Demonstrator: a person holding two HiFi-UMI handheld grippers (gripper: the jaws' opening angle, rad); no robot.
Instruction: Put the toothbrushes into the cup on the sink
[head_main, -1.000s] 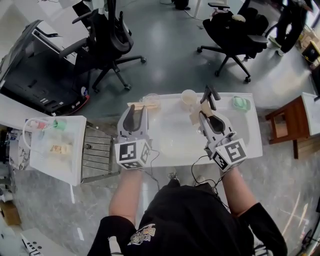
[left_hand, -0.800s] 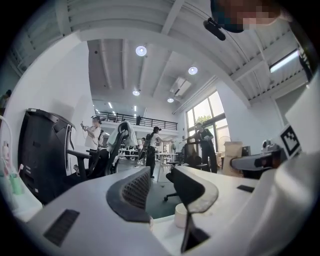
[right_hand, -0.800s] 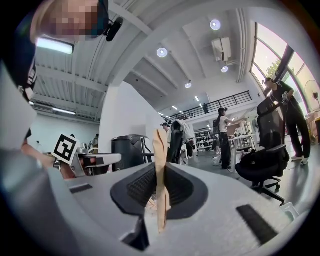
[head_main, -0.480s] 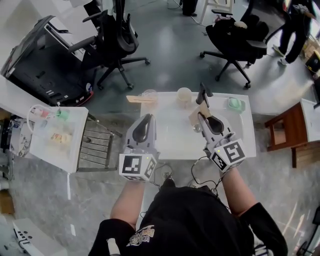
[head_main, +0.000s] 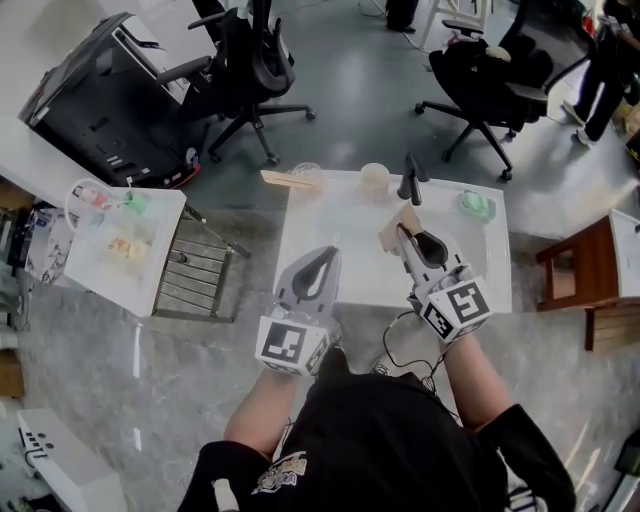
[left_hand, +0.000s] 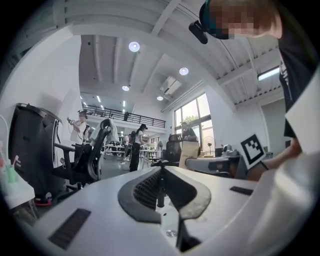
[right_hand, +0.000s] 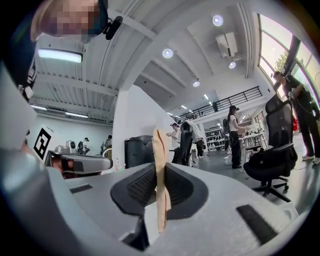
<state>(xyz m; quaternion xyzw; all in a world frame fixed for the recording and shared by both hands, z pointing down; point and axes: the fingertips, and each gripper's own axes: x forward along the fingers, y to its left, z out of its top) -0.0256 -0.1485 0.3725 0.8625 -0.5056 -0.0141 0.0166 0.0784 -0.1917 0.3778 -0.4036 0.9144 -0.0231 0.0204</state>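
The white sink top (head_main: 480, 270) carries a clear cup (head_main: 305, 176) at its back left with a tan toothbrush pack (head_main: 281, 180) lying against it, and a second pale cup (head_main: 375, 178) by the black tap (head_main: 410, 178). My left gripper (head_main: 325, 252) hangs over the sink's near left. Its jaws have just been closing and now meet with nothing between them (left_hand: 160, 170). My right gripper (head_main: 403, 232) is over the sink's right half, shut on a flat tan toothbrush pack (head_main: 400, 220) that stands upright between the pads (right_hand: 161, 190).
A green dish (head_main: 478, 205) sits at the sink's back right. Left of the sink stand a wire rack (head_main: 195, 285) and a white trolley (head_main: 110, 260); a wooden stool (head_main: 590, 270) is to the right. Office chairs (head_main: 255, 70) stand behind.
My left gripper has pulled back from the clear cup toward the near edge and gone from open to shut, empty. The right gripper has drawn back slightly, still gripping its tan pack.
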